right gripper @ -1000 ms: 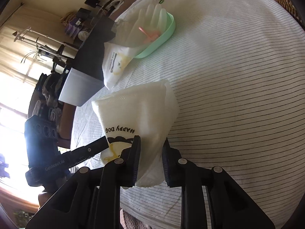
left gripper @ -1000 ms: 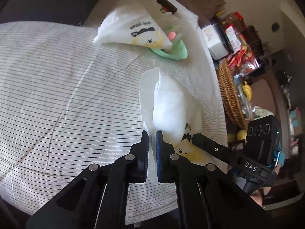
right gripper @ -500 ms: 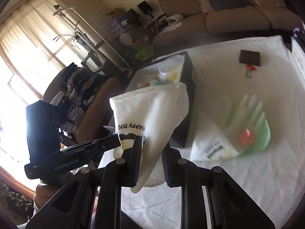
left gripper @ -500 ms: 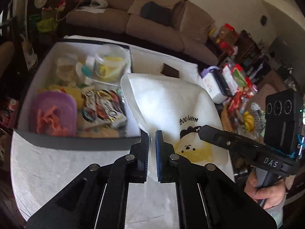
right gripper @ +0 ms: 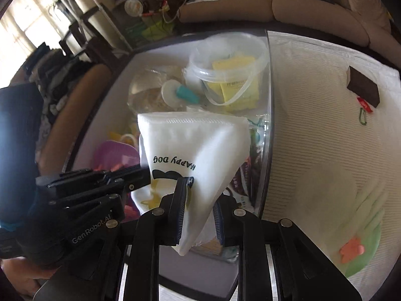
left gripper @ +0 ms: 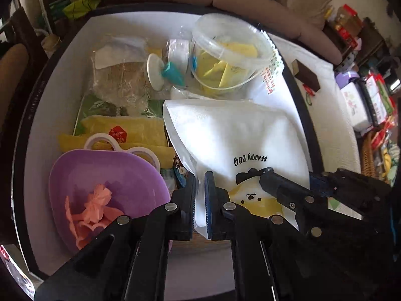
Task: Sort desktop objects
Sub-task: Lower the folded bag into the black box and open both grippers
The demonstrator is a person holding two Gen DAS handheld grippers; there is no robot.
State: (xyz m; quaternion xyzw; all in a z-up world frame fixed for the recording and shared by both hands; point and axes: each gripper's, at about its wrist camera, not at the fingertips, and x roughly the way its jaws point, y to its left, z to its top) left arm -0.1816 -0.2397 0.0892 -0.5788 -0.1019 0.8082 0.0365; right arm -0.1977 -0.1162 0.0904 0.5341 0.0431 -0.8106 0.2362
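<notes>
A white pouch (left gripper: 240, 135) printed "HAPPY DOG" with a yellow dog hangs over an open dark-walled storage box (left gripper: 32, 105). My left gripper (left gripper: 199, 195) is shut on the pouch's near edge. My right gripper (left gripper: 273, 175) reaches in from the right and grips the dog-print end. In the right wrist view the same pouch (right gripper: 198, 145) sits between the right gripper (right gripper: 200, 215) fingers, and the left gripper (right gripper: 142, 173) holds it from the left. The box (right gripper: 268, 135) lies below.
Inside the box lie a purple bowl (left gripper: 105, 188) with pink bits, a clear tub (left gripper: 230, 52) of yellow packets, yellow and clear bags. On the striped tablecloth (right gripper: 325, 138) rest a dark brown block (right gripper: 363, 85) and a green dish (right gripper: 363, 245). A sofa stands behind.
Both grippers carried the pouch off the striped tablecloth, away from the green dish, until it hangs over the open box. The grip on it stayed the same.
</notes>
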